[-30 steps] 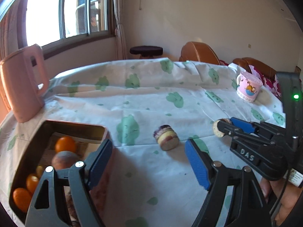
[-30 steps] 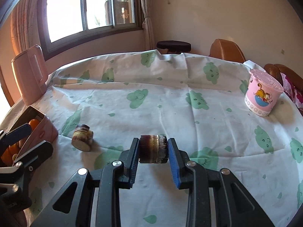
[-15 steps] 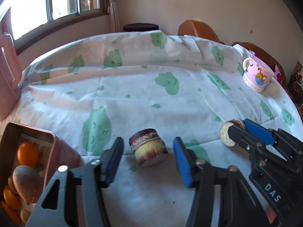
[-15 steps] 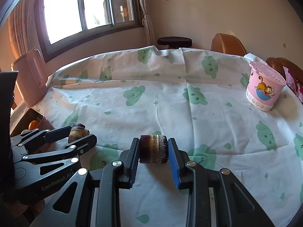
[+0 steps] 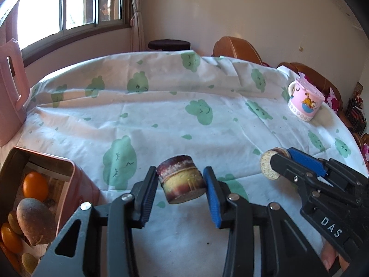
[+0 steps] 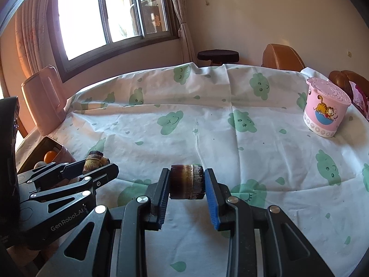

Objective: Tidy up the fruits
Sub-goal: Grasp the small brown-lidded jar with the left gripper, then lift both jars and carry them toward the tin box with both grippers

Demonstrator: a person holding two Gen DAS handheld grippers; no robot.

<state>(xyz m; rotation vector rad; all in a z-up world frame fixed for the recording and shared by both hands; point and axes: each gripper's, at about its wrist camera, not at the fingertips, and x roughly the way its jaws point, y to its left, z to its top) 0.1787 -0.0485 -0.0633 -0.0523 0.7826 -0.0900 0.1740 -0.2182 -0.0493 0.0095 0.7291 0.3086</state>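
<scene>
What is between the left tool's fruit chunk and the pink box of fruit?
Nothing visible. The left tool holds the brown-and-yellow cylindrical fruit chunk; only bare cloud-print tablecloth separates it from the pink rectangular box.

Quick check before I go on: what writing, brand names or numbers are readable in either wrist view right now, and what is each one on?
"DAS": white letters on the black body of the right gripper, seen in the left wrist view.
"GenRobot.AI": white letters on the black body of the left gripper, seen in the right wrist view.
Pink cup: a cartoon cat picture only, no readable words.
No numbers can be read anywhere.
</scene>
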